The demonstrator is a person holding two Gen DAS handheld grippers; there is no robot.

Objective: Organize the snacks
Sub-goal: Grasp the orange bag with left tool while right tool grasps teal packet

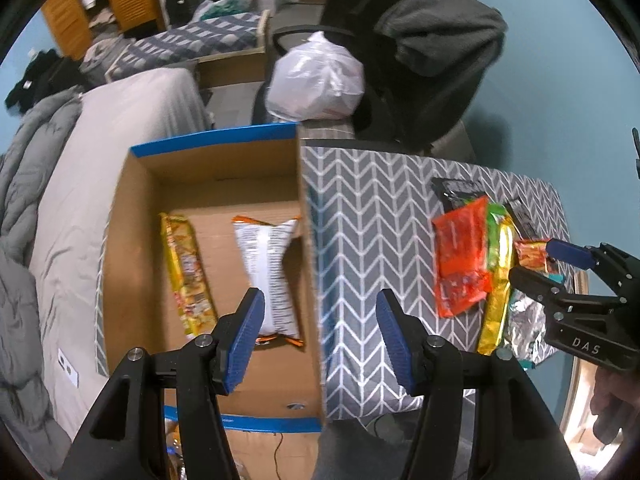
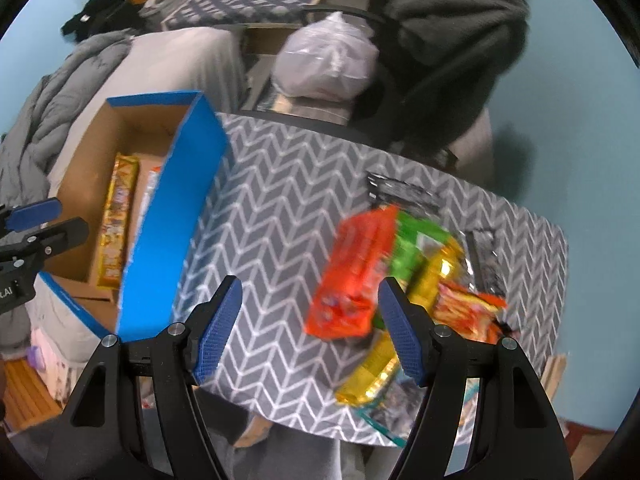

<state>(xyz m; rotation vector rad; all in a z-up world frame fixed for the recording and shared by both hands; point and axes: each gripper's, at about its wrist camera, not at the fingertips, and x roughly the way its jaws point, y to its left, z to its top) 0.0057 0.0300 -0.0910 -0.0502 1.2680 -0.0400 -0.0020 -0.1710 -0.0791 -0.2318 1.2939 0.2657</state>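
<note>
An open cardboard box (image 1: 216, 160) with blue rims holds a long yellow snack pack (image 1: 186, 276) and a white chip bag (image 1: 270, 276). My left gripper (image 1: 320, 340) hangs open and empty above the box's right wall. On the chevron tablecloth (image 2: 280, 200) lies a pile of snacks: an orange pack (image 2: 356, 276), a green one (image 2: 412, 240), a yellow one (image 2: 372, 372), a small red pack (image 2: 468, 312) and black packs (image 2: 404, 192). My right gripper (image 2: 310, 328) is open over the cloth, just left of the pile, with nothing held. The right wrist view is blurred.
A chair draped with a dark garment (image 1: 436, 40) and a white plastic bag (image 1: 316, 76) stand behind the table. A bed with a grey duvet (image 1: 44, 184) runs along the box's left side. The table's edge (image 2: 560, 264) is just right of the pile.
</note>
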